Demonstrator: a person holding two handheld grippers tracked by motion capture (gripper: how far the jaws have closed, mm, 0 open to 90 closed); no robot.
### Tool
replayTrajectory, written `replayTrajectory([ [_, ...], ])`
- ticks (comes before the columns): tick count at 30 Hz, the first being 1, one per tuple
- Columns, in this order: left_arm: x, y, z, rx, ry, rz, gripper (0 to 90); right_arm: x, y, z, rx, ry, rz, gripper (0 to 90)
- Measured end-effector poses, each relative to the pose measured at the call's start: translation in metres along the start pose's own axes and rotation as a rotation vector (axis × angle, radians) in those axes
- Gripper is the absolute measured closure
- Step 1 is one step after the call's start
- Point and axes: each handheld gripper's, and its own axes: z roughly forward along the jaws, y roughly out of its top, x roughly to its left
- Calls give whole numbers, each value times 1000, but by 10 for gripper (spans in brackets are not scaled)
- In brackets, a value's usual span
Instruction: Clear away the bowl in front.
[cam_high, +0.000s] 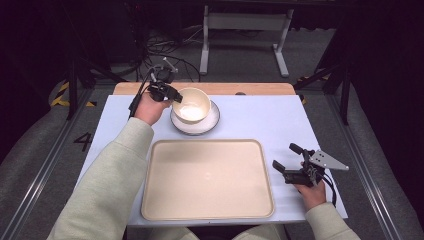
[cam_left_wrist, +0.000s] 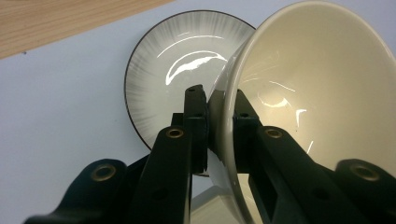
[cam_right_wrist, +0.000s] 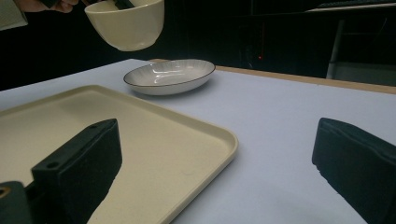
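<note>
Two grippers: the left gripper (cam_high: 167, 93) carries the work, while the right gripper (cam_high: 290, 165) rests on the table near the tray's right edge.
Left claw: pinched on the rim of the cream bowl (cam_high: 191, 104) — one jaw outside the wall, one inside, as the left gripper view shows.
Right claw: spread wide, nothing between its jaws.
Bowl, where: in the air, held above the grey-streaked plate (cam_high: 212, 120) at the far side of the table; it tilts, with its mouth turned away from the holding hand.
Bowl and plate: apart — the right gripper view shows a clear gap between the bowl's (cam_right_wrist: 126, 25) base and the plate (cam_right_wrist: 169, 74).
Deciding relation: the tray (cam_high: 207, 177) lies nearer the person than the bowl, so the bowl would likely have to travel back toward the person and a little to the right to land on it.
Nearer hand: the left, which has the bowl already; the right stands well apart from it, beside the tray.
High view adds: the whole layout — plate beyond the tray's far edge, tray bare.
Left gripper view adds: the grip itself on the bowl (cam_left_wrist: 317, 93), and the plate (cam_left_wrist: 177, 79) seen beneath and behind it.
Right gripper view adds: the height of the bowl over the plate, which the high view flattens.
</note>
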Motion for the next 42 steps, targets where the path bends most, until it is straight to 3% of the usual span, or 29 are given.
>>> replayTrajectory([
  [13, -14, -10, -22, 10, -48, 104, 819, 0, 0, 0, 0, 0, -1, 17],
  [24, -29, -17, -35, 30, -115, 185, 820, 0, 0, 0, -2, -1, 2, 17],
  [42, -50, -30, -50, 69, -153, 316, 820, 0, 0, 0, -3, 1, 5, 17],
])
